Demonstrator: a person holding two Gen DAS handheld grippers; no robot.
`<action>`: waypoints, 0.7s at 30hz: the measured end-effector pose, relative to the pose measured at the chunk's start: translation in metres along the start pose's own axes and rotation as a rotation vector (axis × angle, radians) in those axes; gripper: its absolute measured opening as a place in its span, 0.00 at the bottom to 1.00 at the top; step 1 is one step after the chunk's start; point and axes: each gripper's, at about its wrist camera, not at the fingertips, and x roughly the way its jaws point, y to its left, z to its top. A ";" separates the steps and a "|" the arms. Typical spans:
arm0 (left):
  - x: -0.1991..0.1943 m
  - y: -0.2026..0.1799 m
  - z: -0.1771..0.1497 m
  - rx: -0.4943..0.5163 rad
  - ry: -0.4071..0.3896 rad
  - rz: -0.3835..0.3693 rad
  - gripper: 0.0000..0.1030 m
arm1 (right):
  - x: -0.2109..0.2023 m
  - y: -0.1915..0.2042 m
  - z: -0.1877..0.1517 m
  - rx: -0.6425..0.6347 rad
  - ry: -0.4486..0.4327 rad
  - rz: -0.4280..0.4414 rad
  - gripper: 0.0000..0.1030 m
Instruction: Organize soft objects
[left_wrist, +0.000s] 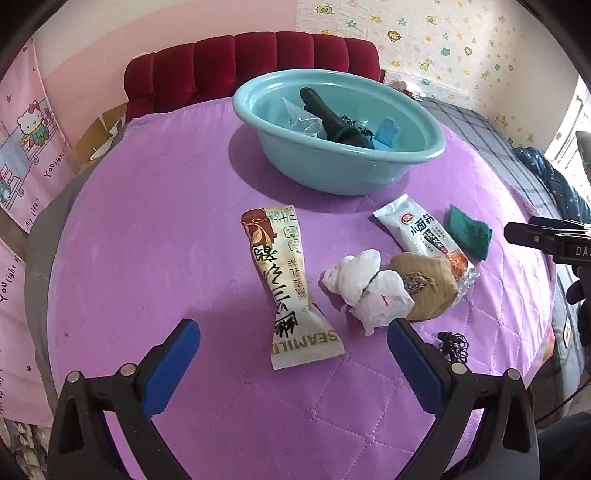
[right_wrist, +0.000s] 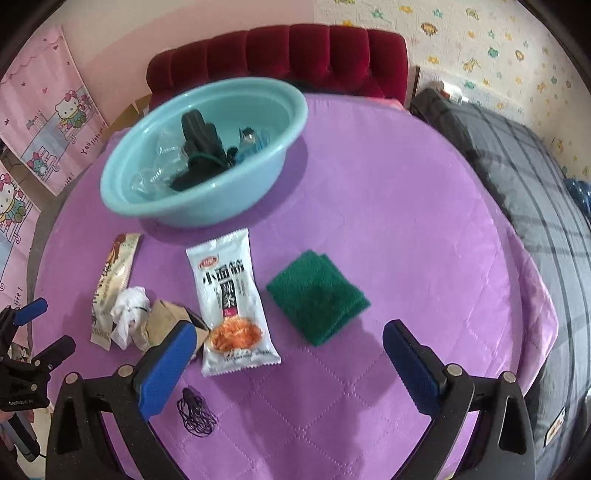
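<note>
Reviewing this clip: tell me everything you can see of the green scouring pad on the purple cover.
The green scouring pad is a dark green, fuzzy, roughly square piece that looks folded double, with a second layer edge showing. It lies flat on the purple quilted cover, just right of the white snack packet without touching it, in front of the teal basin. The open right tongs hover short of it; nothing grips it.

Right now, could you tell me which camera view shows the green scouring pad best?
The right wrist view: the green scouring pad lies whole and central, its folded layers visible. The left wrist view shows it small, near the right edge.
</note>
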 end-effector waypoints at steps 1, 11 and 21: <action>0.001 0.001 0.001 -0.001 0.001 0.004 1.00 | 0.001 0.000 0.000 0.001 0.001 -0.001 1.00; 0.022 0.007 0.015 -0.032 0.025 0.023 1.00 | 0.013 -0.009 0.002 0.020 0.019 -0.014 1.00; 0.052 0.012 0.025 -0.061 0.068 0.025 0.95 | 0.035 -0.012 -0.001 0.026 0.068 -0.025 1.00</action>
